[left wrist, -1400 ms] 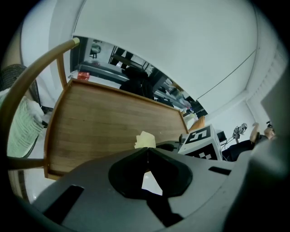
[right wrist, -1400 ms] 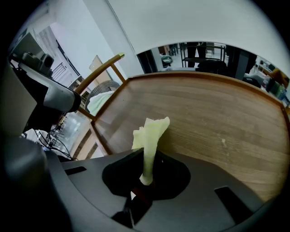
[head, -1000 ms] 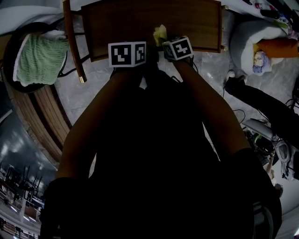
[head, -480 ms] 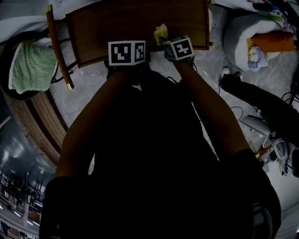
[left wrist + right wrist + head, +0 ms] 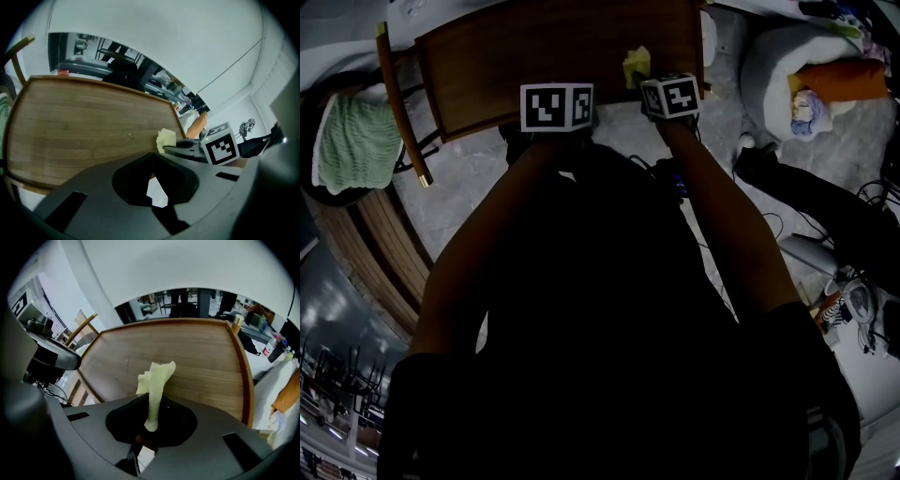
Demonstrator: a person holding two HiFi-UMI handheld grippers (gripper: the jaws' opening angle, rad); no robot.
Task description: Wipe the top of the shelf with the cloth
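**Cloth pinched in the right hand-held gripper at the shelf's near right corner**

Cloth (image 5: 153,390), pale yellow, is clamped between the closed jaws of the right hand-held gripper (image 5: 150,420). That gripper's own view shows the most. The cloth is gathered into a narrow strip whose long axis runs straight out from the jaws and away over the wooden shelf top (image 5: 197,352). Its free end fans out and leans slightly right. No view shows whether that end touches the wood.

The head view shows only a small yellow tuft just ahead of the right marker cube. It does place the tuft over the shelf's near edge, close to the right corner. It also shows things the gripper views crop out: a green knitted cloth (image 5: 352,141) well off to the left and a stuffed toy (image 5: 806,105) on the floor to the right.

The left hand-held gripper (image 5: 153,155) has its jaw tips together with nothing between them. It is held at the shelf's near edge, beside the right one. Its view shows the cloth from the side, crumpled, just left of the right gripper's body.
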